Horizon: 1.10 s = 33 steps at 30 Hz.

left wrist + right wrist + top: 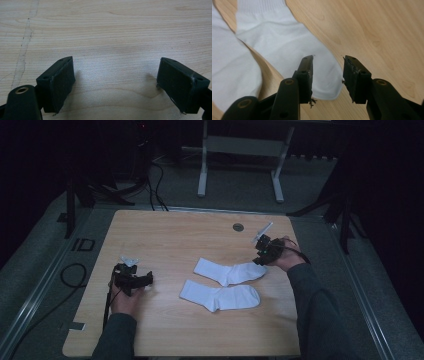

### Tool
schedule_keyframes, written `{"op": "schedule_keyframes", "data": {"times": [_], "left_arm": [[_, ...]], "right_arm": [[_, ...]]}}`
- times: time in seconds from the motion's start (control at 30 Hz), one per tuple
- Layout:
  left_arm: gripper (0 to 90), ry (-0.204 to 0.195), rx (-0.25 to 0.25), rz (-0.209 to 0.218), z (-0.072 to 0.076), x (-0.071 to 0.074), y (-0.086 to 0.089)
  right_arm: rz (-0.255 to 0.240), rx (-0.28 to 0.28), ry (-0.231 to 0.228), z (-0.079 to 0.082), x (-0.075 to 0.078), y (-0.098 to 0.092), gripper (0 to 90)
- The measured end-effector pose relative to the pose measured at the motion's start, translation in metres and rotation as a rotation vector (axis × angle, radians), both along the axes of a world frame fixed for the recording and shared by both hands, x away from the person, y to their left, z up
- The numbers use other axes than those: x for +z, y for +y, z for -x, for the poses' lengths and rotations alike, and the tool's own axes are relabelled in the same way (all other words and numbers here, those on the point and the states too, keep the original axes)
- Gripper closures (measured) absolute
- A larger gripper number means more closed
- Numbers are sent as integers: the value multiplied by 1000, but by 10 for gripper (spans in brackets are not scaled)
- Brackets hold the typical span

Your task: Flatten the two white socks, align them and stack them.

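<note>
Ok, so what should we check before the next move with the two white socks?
1. Right gripper open: ok, its jaws stand apart over the toe of the far sock and do not pinch it.
2. Left gripper open with nothing in it: ok, bare table between its jaws.
3. Both socks flat on the table: ok.
4. Near sock apart from the far one: ok in the high view.
5. Socks matching in length: cannot tell.

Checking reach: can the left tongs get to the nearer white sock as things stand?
Probably yes: the left tongs are open over bare wooden table, and nothing lies between them and the nearer white cotton sock.
</note>
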<state>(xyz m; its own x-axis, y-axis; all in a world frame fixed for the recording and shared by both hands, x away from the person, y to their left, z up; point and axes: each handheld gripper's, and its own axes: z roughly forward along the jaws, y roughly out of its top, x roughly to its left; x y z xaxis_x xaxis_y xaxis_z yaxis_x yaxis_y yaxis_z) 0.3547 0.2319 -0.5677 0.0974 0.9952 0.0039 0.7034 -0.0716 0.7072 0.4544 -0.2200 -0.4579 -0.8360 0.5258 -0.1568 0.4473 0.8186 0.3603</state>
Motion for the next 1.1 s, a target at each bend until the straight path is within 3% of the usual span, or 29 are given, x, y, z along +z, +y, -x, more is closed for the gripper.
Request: {"op": "schedule_keyframes", "data": {"times": [0.17,0.73,1.1], "left_arm": [[148,0,0,0,0,0,0],[147,0,0,0,0,0,0],[147,0,0,0,0,0,0]], "right_arm": [[-20,29,-10,3,6,10,581],[-5,171,7,6,-1,76,579],[8,219,27,4,-11,106,588]]}}
